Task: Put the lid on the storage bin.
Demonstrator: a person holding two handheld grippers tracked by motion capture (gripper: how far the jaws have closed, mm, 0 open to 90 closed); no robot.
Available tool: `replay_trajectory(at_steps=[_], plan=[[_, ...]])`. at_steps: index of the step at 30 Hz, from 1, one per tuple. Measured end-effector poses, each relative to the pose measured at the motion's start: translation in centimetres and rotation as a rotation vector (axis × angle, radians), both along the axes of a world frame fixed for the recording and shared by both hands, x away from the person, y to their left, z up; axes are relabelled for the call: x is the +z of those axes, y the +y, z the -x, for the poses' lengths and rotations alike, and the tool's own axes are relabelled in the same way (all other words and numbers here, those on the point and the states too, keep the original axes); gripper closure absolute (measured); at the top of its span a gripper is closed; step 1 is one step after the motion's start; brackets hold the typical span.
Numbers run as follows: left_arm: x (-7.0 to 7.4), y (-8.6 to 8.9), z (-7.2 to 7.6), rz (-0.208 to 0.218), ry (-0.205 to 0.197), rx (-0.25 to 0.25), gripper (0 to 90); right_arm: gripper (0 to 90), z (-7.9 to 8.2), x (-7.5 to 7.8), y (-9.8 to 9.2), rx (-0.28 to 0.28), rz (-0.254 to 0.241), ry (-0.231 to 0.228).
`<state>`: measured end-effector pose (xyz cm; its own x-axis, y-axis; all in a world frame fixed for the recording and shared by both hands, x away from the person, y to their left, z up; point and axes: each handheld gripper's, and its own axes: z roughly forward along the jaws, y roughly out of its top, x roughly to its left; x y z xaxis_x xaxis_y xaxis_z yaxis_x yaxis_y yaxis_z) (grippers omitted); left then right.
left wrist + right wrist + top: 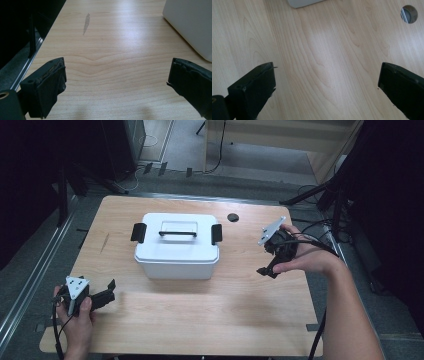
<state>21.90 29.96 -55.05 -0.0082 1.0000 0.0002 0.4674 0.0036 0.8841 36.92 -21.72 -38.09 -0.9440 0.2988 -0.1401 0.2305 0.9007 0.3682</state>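
Both tools, left tool point(102, 292) and right tool point(268, 266), spread empty; approach white lidded plastic box's point(176, 251) black side clips at 3 and 9 o'clock squarely.

Box point(176, 255): white plastic, looking smooth and matt.
Table point(200, 320): pale wood grain, showing soft sheen.
Clips point(138, 232): black plastic.

The left hand-held gripper point(102, 295) and the right hand-held gripper point(267, 265) both have jaws spread wide, each gripped in a hand.

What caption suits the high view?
White box mid-table, open left gripper and right gripper either side.
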Motion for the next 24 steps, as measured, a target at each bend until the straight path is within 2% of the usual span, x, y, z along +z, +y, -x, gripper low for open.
replay_trajectory(at_steps=[24], plan=[[0.0, 0.0, 0.0, 0.001, -0.003, 0.001, 2.3, 1.2, 4.0, -5.1, -4.6, -0.087, -0.071, -0.002]])
